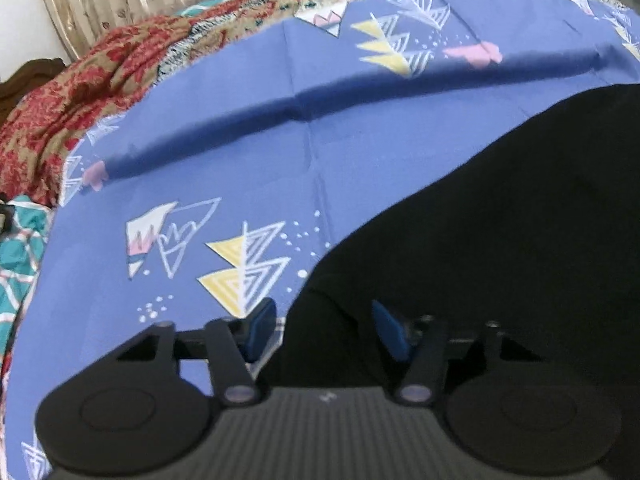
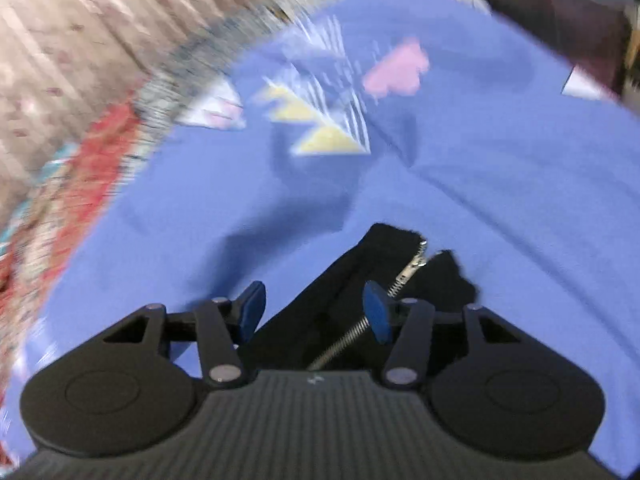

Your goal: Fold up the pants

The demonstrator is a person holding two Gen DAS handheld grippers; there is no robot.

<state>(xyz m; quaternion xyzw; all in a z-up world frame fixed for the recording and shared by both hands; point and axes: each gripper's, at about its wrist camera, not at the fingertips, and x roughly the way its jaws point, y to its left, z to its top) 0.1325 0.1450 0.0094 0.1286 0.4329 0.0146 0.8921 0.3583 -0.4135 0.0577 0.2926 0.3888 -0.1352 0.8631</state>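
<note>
Now both hand-held grippers, left [image 1: 322, 330] and right [image 2: 314, 312], hang spread apart over the black pants [image 1: 500, 220], the zipper [image 2: 404, 276] end directly between the right one's fingers.

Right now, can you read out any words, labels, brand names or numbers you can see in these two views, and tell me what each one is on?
No readable text in either view.
Small pale mark on the ribbed body of the left hand-held gripper: too small to read.
Same mark on the right hand-held gripper: blurred, unreadable.
Blue bedsheet: printed triangles and dots only, no lettering.
Black pants and their zipper: no label or tag showing.
</note>
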